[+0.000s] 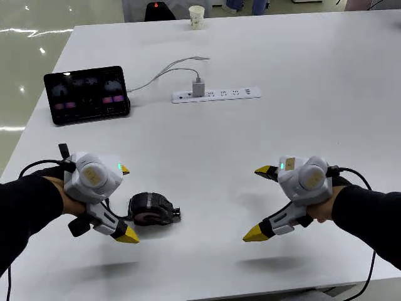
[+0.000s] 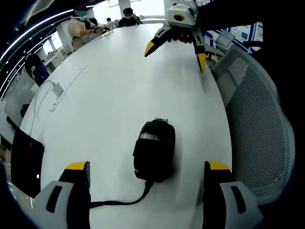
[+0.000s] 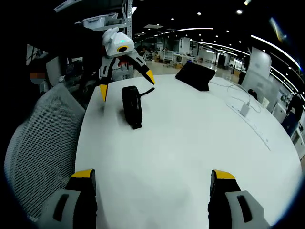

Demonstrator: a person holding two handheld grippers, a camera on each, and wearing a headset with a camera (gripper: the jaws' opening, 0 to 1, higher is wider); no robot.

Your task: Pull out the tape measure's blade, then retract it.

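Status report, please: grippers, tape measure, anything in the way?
Left gripper open, astride retracted tape measure, no grip. Right gripper open, apart. Tablet, power strip farther back.

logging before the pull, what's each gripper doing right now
Left gripper: open, jaws either side of the tape measure, not gripping it.
Right gripper: open, holding nothing.

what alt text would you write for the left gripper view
A black tape measure lies on a white table between the wide-open jaws of the left gripper, its strap trailing back toward the camera. Across the table, the right gripper is open too.
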